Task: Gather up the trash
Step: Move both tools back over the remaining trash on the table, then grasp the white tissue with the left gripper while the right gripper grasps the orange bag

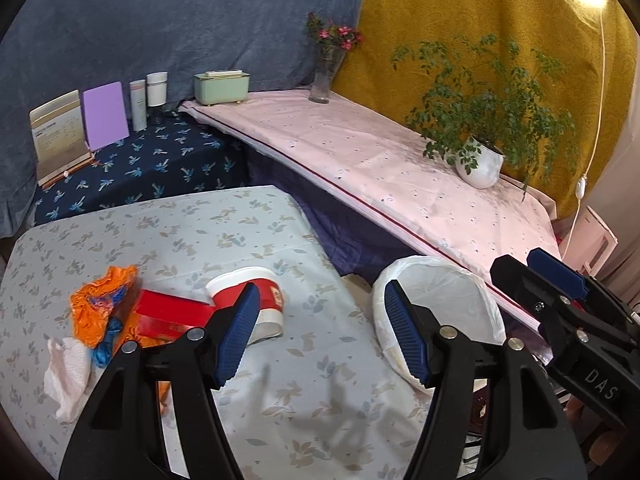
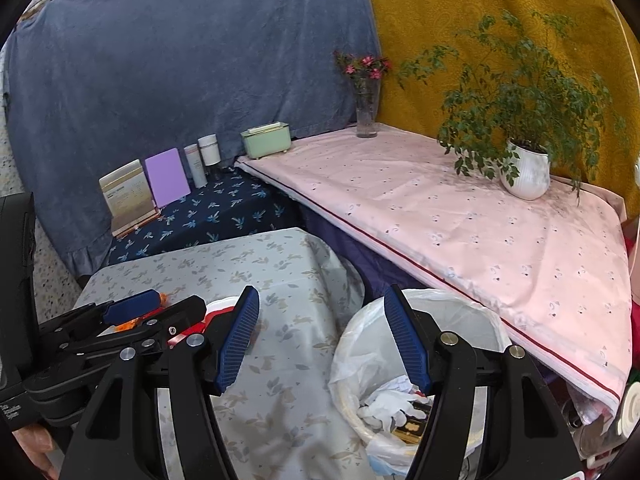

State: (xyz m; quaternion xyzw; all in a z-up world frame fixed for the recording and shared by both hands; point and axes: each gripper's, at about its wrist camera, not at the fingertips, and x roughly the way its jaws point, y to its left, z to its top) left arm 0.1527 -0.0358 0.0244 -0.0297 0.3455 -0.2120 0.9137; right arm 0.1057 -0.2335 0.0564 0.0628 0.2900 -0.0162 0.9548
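1. The left tongs are held apart over the floral tabletop, nothing clamped between them.
2. The right tongs are likewise spread wide, above the gap between tabletop and bin.
3. A red-and-white paper cup is seen lying on its side beside red packaging, an orange wrapper and a white tissue.
4. The lined trash bin is placed just beside the tabletop, with white and dark scraps inside.
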